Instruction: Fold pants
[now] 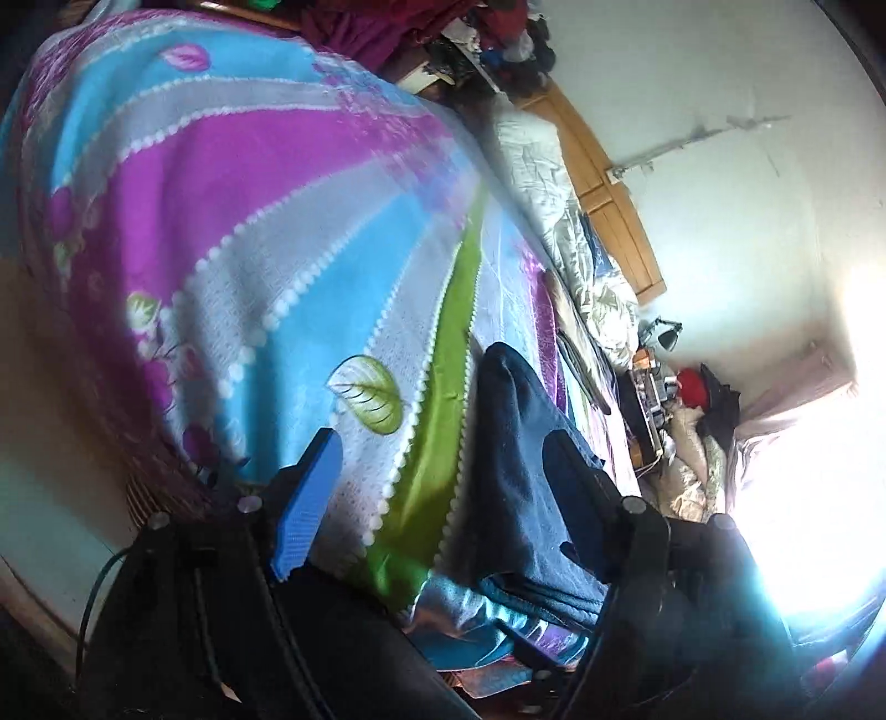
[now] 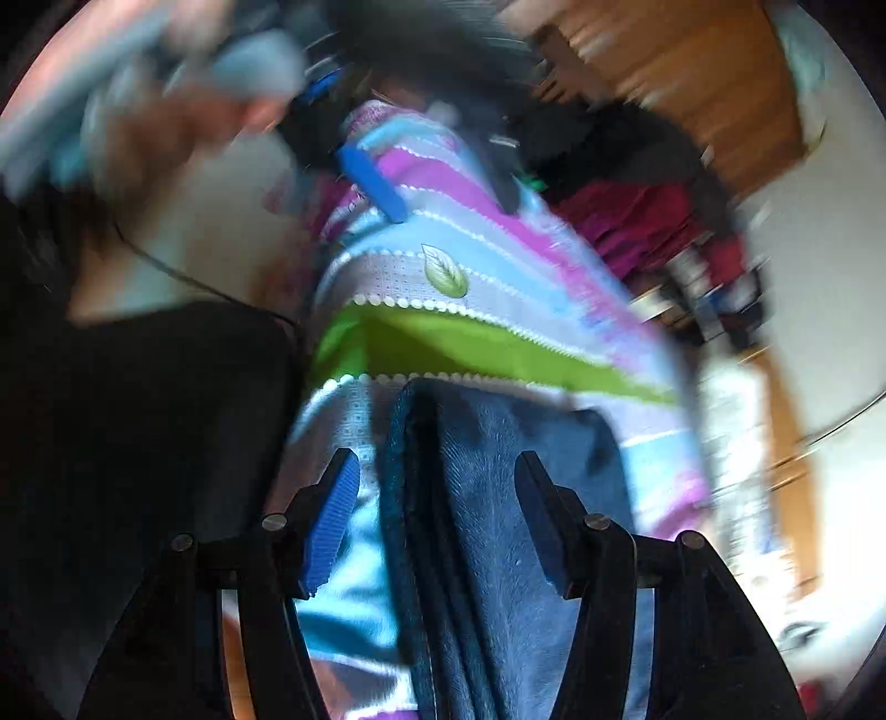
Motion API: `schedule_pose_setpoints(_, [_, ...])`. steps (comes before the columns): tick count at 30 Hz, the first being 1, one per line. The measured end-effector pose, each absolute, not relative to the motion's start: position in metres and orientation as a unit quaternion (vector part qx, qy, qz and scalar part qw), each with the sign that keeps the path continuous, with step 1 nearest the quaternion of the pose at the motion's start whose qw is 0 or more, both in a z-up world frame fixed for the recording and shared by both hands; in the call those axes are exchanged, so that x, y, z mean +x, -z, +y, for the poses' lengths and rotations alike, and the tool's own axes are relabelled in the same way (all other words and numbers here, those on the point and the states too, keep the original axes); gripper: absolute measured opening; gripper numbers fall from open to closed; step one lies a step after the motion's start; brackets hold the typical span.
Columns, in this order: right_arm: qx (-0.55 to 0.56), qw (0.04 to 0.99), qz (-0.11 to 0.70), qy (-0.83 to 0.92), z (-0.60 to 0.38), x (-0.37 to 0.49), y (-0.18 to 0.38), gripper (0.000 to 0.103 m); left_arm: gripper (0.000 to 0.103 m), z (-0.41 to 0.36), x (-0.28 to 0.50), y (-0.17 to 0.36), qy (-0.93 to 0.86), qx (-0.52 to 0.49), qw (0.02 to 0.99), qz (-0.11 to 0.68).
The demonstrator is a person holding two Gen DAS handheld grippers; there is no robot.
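Observation:
Dark blue pants [image 1: 515, 487] lie folded into a long narrow stack on a bed with a striped blanket [image 1: 249, 221] of purple, blue, grey and green. My left gripper [image 1: 443, 443] is open above the blanket; its right finger overlaps the pants, while its blue-padded left finger is off to the side. In the right wrist view the pants [image 2: 482, 531] run between the spread fingers of my right gripper [image 2: 440, 465], which is open. The left gripper [image 2: 448, 205] shows there too, blurred, further along the blanket [image 2: 498, 266].
A crumpled white quilt [image 1: 531, 166] and a wooden headboard [image 1: 609, 183] line the far side of the bed. Piled clothes [image 1: 421, 27] and clutter [image 1: 681, 410] sit beyond it. A bright window [image 1: 819, 471] glares at right. A person's blurred hand [image 2: 166, 127] is upper left.

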State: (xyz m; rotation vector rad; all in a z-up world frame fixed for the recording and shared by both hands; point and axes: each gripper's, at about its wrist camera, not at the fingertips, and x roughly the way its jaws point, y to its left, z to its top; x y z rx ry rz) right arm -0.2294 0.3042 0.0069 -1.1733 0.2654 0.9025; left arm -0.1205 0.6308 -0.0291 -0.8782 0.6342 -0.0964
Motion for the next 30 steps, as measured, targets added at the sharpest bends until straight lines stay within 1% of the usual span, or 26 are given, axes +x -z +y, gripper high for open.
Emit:
schedule_pose_setpoints(1, [-0.541, 0.732, 0.116, -0.398, 0.309, -0.231, 0.002, 0.059, 0.075, 0.629, -0.116, 0.026, 0.046, -0.407, 0.859, 0.306])
schedule_pose_setpoints(2, [-0.544, 0.733, 0.121, -0.39, 0.313, -0.232, 0.008, 0.057, 0.075, 0.625, -0.112, 0.024, 0.048, -0.397, 0.862, 0.311])
schedule_pose_setpoints(7, [-0.554, 0.749, 0.095, -0.35, 0.327, -0.223, 0.015, 0.054, 0.075, 0.613, -0.105, 0.025, 0.062, -0.368, 0.866, 0.333])
schedule_pose_setpoints(10, [-0.545, 0.757, 0.12, -0.34, 0.333, -0.212, 0.01, 0.053, 0.075, 0.609, -0.093, 0.022, 0.077, -0.353, 0.866, 0.346])
schedule_pose_setpoints(12, [-0.552, 0.754, 0.113, -0.338, 0.335, -0.211, 0.014, 0.053, 0.075, 0.607, -0.084, 0.017, 0.09, -0.336, 0.869, 0.351])
schedule_pose_setpoints(13, [-0.551, 0.749, 0.118, -0.349, 0.334, -0.21, 0.015, 0.038, 0.075, 0.607, -0.075, 0.013, 0.107, -0.33, 0.867, 0.358])
schedule_pose_setpoints(14, [-0.545, 0.746, 0.129, -0.36, 0.333, -0.21, 0.014, 0.027, 0.075, 0.607, -0.068, 0.009, 0.129, -0.328, 0.862, 0.364])
schedule_pose_setpoints(15, [-0.539, 0.748, 0.132, -0.364, 0.33, -0.211, 0.011, 0.025, 0.075, 0.604, -0.058, 0.006, 0.156, -0.328, 0.854, 0.373])
schedule_pose_setpoints(16, [-0.533, 0.75, 0.135, -0.368, 0.327, -0.21, 0.007, 0.02, 0.075, 0.6, -0.045, 0.002, 0.182, -0.325, 0.845, 0.383])
schedule_pose_setpoints(17, [-0.525, 0.753, 0.139, -0.372, 0.325, -0.207, 0.002, 0.018, 0.075, 0.596, -0.036, -0.003, 0.202, -0.321, 0.839, 0.391])
schedule_pose_setpoints(19, [-0.512, 0.759, 0.142, -0.376, 0.324, -0.203, -0.009, 0.017, 0.075, 0.587, -0.013, -0.009, 0.245, -0.31, 0.824, 0.406])
schedule_pose_setpoints(22, [-0.502, 0.767, 0.14, -0.374, 0.319, -0.206, -0.021, 0.017, 0.075, 0.581, 0.03, -0.005, 0.246, -0.289, 0.816, 0.436])
schedule_pose_setpoints(26, [-0.495, 0.77, 0.139, -0.376, 0.318, -0.207, -0.03, 0.017, 0.075, 0.574, 0.081, 0.03, 0.249, -0.304, 0.769, 0.504])
schedule_pose_setpoints(27, [-0.493, 0.772, 0.138, -0.377, 0.317, -0.206, -0.031, 0.017, 0.075, 0.568, 0.091, 0.04, 0.239, -0.289, 0.763, 0.527])
schedule_pose_setpoints(30, [-0.484, 0.773, 0.146, -0.383, 0.319, -0.202, -0.032, 0.017, 0.076, 0.563, 0.101, 0.039, 0.253, -0.279, 0.767, 0.52])
